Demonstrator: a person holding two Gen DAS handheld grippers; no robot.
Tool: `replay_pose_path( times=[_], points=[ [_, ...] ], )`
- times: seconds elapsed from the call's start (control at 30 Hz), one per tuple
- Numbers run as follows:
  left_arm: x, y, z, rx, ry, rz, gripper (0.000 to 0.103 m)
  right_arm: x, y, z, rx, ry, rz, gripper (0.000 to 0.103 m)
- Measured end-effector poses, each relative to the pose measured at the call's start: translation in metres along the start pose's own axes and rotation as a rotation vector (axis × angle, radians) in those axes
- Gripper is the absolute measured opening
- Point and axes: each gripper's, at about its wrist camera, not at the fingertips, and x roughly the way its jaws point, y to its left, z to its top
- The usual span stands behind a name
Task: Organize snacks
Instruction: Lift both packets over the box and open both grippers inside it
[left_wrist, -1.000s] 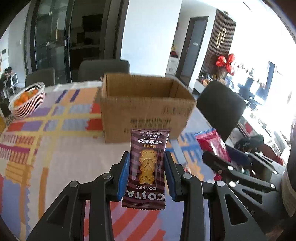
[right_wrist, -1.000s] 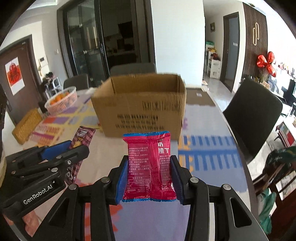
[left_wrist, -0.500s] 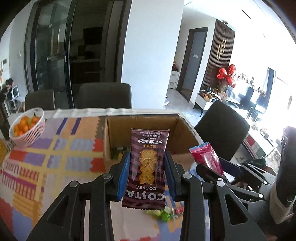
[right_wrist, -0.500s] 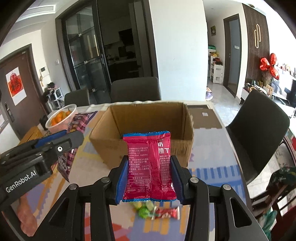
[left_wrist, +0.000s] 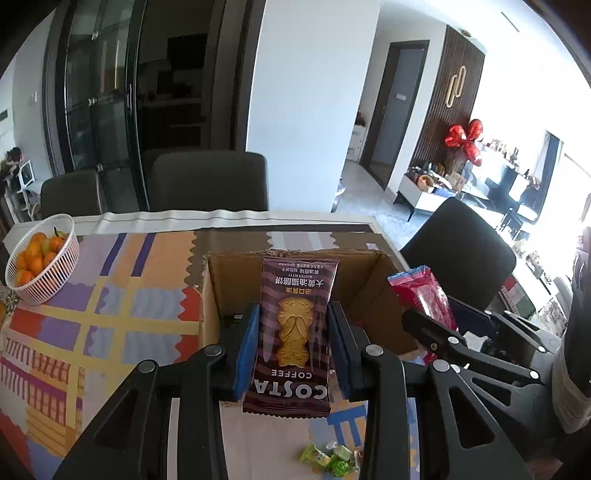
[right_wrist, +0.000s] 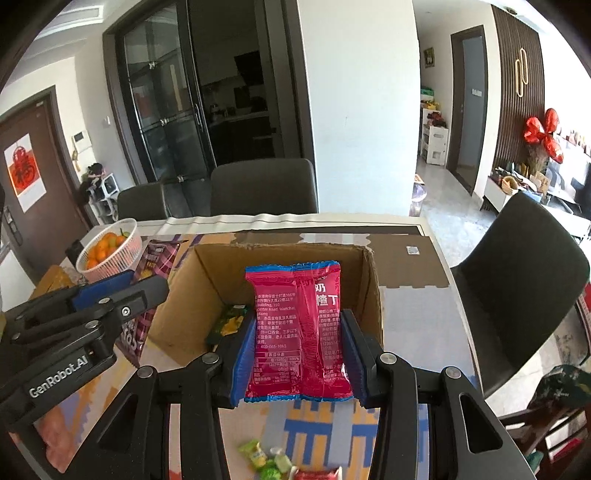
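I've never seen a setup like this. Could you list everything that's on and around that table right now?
cardboard box: one, brown, open-topped, mid-table; a yellow-green packet lies inside
Costa biscuit packet: one, purple-brown, held before the box
red snack packet: one, red with blue edges, held before the box
small wrapped candies: several, mostly green plus a red one, on the table's near edge
basket of oranges: one, white, far left of table
tablecloth: one, multicoloured checks
chairs: three dark ones around the table
left gripper: black with blue pads, clamping the biscuit packet
right gripper: same build, clamping the red packet
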Motion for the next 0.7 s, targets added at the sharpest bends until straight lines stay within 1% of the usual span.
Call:
replay_pose_path(
  times=[0.13, 0.2, 0.23, 0.27, 0.3, 0.33, 0.37, 0.5, 0.57, 0.63, 0.7],
  points=[
    [0.016, 0.001, 0.005, 0.006, 0.023, 0.018, 0.038, 0.020, -0.004, 0.007, 0.008, 0.024, 0.004, 0.044],
    [0.021, 0.002, 0.008, 0.004, 0.025, 0.049, 0.040, 0.028, -0.007, 0.008, 0.017, 0.033, 0.002, 0.044],
    [0.021, 0.001, 0.008, 0.003, 0.018, 0.061, 0.044, 0.033, -0.008, 0.009, 0.022, 0.036, 0.006, 0.044],
    [0.020, 0.002, 0.009, 0.003, 0.009, 0.077, 0.050, 0.036, -0.009, 0.009, 0.027, 0.039, 0.011, 0.044],
    [0.019, 0.002, 0.009, 0.006, 0.000, 0.091, 0.053, 0.039, -0.011, 0.007, 0.038, 0.041, 0.010, 0.045],
    [0.016, 0.003, 0.008, 0.009, -0.017, 0.111, 0.058, 0.041, -0.011, 0.007, 0.039, 0.043, -0.002, 0.048],
    [0.014, 0.003, 0.008, 0.013, -0.023, 0.126, 0.060, 0.042, -0.010, 0.006, 0.035, 0.039, -0.019, 0.049],
    [0.005, 0.003, 0.002, 0.040, -0.043, 0.162, 0.062, 0.036, -0.005, 0.003, 0.003, 0.025, -0.030, 0.049],
    [-0.002, 0.002, -0.004, 0.041, -0.051, 0.170, 0.066, 0.030, -0.003, 0.001, -0.005, 0.015, -0.031, 0.056],
    [-0.008, 0.002, -0.009, 0.031, -0.051, 0.166, 0.066, 0.020, -0.003, -0.002, -0.008, -0.004, -0.034, 0.059],
    [-0.017, 0.001, -0.016, 0.028, -0.057, 0.167, 0.066, 0.009, -0.002, -0.007, -0.015, -0.023, -0.045, 0.060]
  ],
)
